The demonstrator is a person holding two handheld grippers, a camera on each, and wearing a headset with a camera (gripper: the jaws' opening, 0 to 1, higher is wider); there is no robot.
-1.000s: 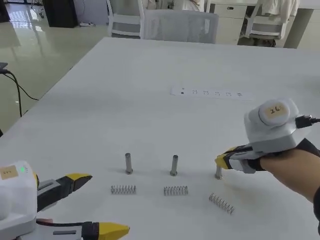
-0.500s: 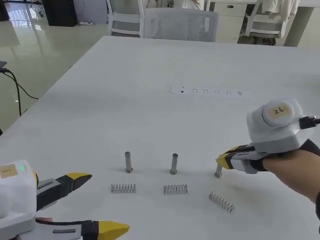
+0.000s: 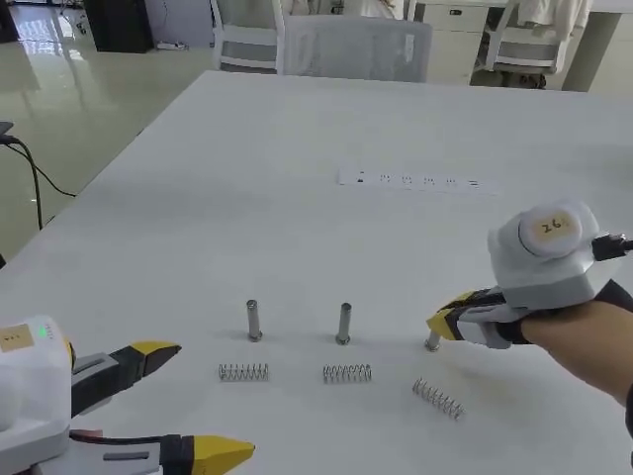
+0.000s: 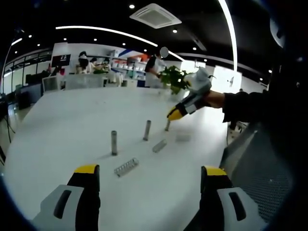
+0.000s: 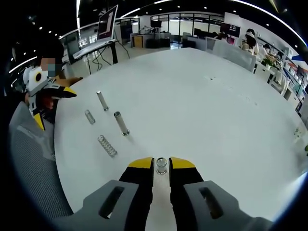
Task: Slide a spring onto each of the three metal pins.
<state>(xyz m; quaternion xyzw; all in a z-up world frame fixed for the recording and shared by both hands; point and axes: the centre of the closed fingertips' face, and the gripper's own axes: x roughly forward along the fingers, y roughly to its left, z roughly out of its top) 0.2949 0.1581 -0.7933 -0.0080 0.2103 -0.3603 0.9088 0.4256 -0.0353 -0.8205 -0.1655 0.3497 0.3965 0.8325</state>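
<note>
My right gripper (image 5: 161, 176) is clamped on the rightmost metal pin (image 5: 161, 165), upright on the white table (image 3: 297, 198) like the two other pins (image 3: 254, 322) (image 3: 344, 325), three coiled springs (image 3: 243, 373) (image 3: 347, 374) (image 3: 438, 400) lie before them, and my left gripper (image 4: 149, 169) has its jaws wide apart.

Three pins stand in a row across the desk (image 3: 297, 178): left pin (image 3: 253, 322), middle pin (image 3: 344, 325), right pin (image 3: 432, 342). Just in front of each lies its own one: left spring (image 3: 243, 373), middle spring (image 3: 347, 374), right spring (image 3: 437, 400). The right pin sits between the right gripper (image 3: 440, 319) jaws. The left gripper (image 3: 213, 401) hangs near-left, and the socket strip (image 3: 415, 182) is well behind the row.
</note>
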